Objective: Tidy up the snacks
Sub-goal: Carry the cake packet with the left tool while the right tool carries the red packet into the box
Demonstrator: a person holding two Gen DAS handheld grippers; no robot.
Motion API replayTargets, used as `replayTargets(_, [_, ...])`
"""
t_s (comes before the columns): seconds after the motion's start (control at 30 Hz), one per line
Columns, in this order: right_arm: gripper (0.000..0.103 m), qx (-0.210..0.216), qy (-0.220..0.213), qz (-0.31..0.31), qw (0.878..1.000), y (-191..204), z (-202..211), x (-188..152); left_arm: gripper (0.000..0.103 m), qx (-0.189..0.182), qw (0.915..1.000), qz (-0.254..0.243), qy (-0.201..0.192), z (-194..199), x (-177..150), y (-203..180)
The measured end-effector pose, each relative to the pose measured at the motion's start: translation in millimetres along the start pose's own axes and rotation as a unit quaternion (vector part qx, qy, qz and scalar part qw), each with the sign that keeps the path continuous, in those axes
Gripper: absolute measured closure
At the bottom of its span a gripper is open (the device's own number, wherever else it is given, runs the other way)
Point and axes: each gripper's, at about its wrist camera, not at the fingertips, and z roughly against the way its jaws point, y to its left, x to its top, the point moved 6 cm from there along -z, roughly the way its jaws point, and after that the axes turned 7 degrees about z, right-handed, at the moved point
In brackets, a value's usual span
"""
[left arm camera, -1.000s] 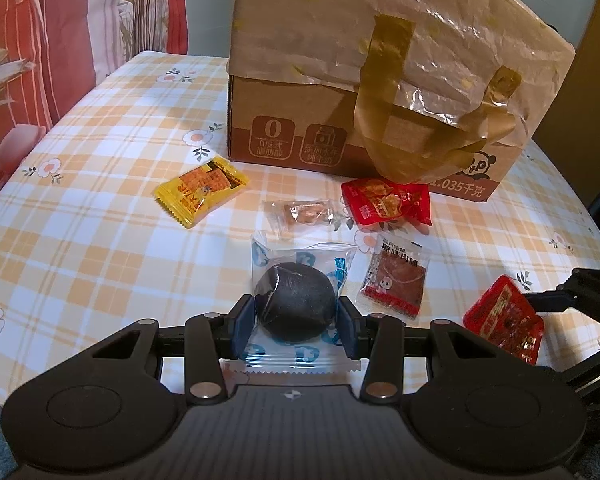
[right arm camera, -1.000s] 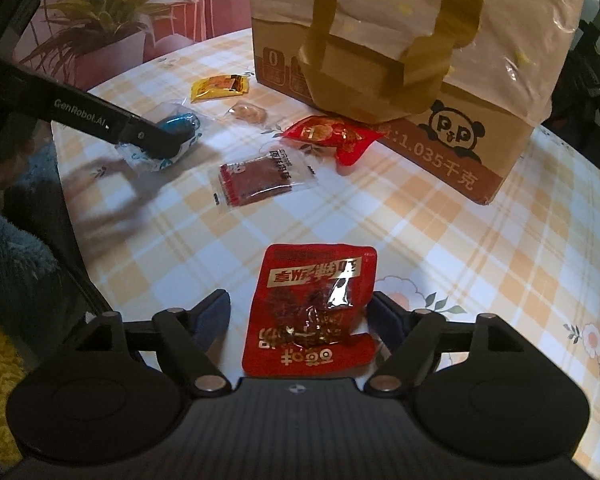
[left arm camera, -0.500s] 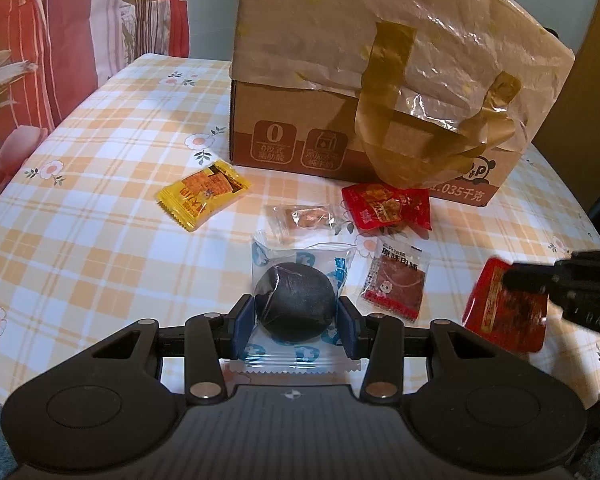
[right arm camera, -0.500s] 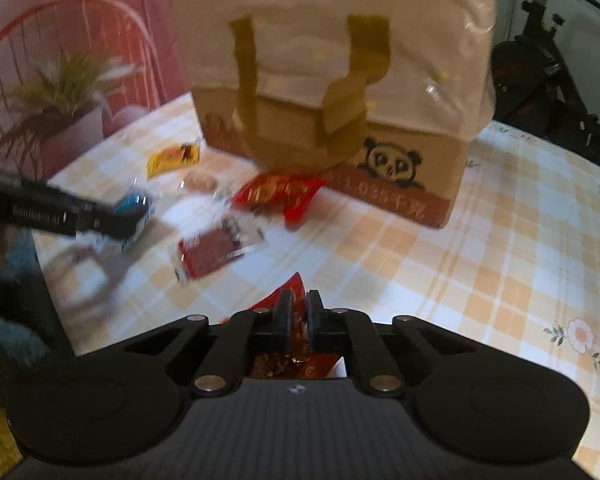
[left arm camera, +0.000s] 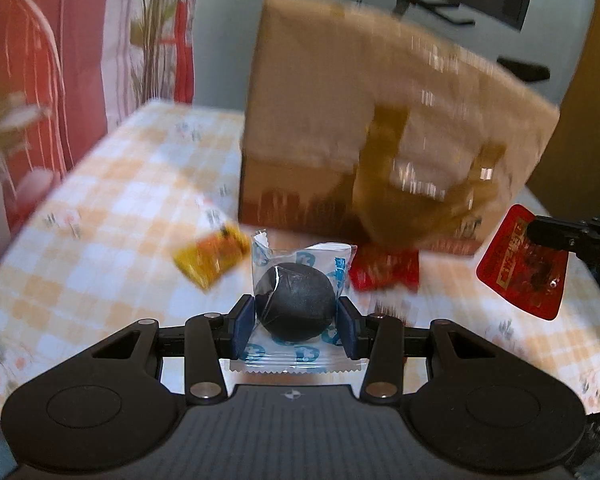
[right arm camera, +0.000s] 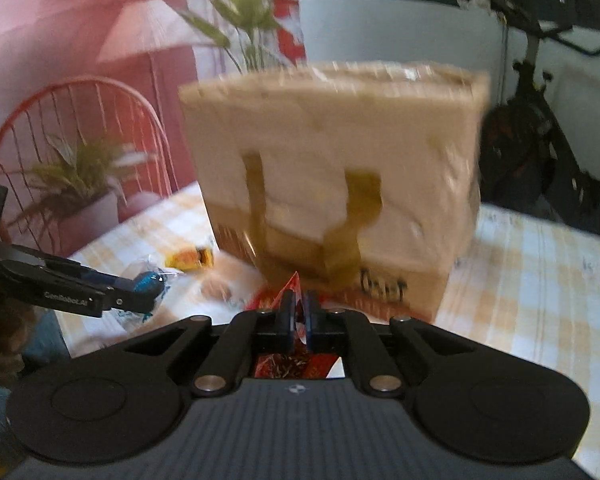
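Observation:
My left gripper (left arm camera: 296, 322) is shut on a clear blue-printed packet with a dark round cake (left arm camera: 296, 306) and holds it above the checked table (left arm camera: 112, 216). My right gripper (right arm camera: 299, 312) is shut on a flat red snack packet (right arm camera: 296, 360), lifted off the table; the packet also shows in the left wrist view (left arm camera: 524, 268) at the right. The big cardboard box (left arm camera: 380, 120) with tape handles stands ahead, also in the right wrist view (right arm camera: 340, 160). The left gripper with its packet shows in the right wrist view (right arm camera: 140, 286) at the left.
A yellow packet (left arm camera: 210, 258) and a red packet (left arm camera: 384, 270) lie on the table before the box. A small clear packet (right arm camera: 216, 290) lies near them. A red wire chair (right arm camera: 80, 120), a potted plant (right arm camera: 80, 184) and an exercise bike (right arm camera: 540, 140) stand beyond the table.
Both grippers have risen with their packets. The right one closed on the red packet and lifted it off the table. The box now looks lower in both views.

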Motion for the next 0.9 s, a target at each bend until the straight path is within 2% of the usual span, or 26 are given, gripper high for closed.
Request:
replayTargets(0.2, [0.098,0.004,-0.069,0.037,0.997,5.4,20.7,58.2,0.057,-0.019,0.9979,-0.001,-0.063,32.9,55.9,-8.2])
replayTargets(0.43, [0.098,-0.012,-0.136,0.066,0.988,-1.1,27.3,128.9,0.057,-0.055,0.9899,-0.021,-0.129,56.2,127.1,-38.1])
replayTargets(0.57, [0.098,-0.034,-0.154,0.069,0.985,-13.2,17.8,156.0,0.057,-0.072,0.9871,-0.023,-0.141,46.6,161.0,-54.0])
replayTargets(0.67, [0.098,-0.053,-0.159,0.06,0.984,-26.2,5.9,170.6,0.057,-0.08,0.9874,-0.016,-0.136,29.8,181.6,-58.8])
replayTargets(0.9, [0.098,-0.077,-0.146,-0.027,0.986,-61.8,-36.7,182.9,0.056,-0.067,0.9911,-0.016,-0.114,-14.8,212.3,-69.2])
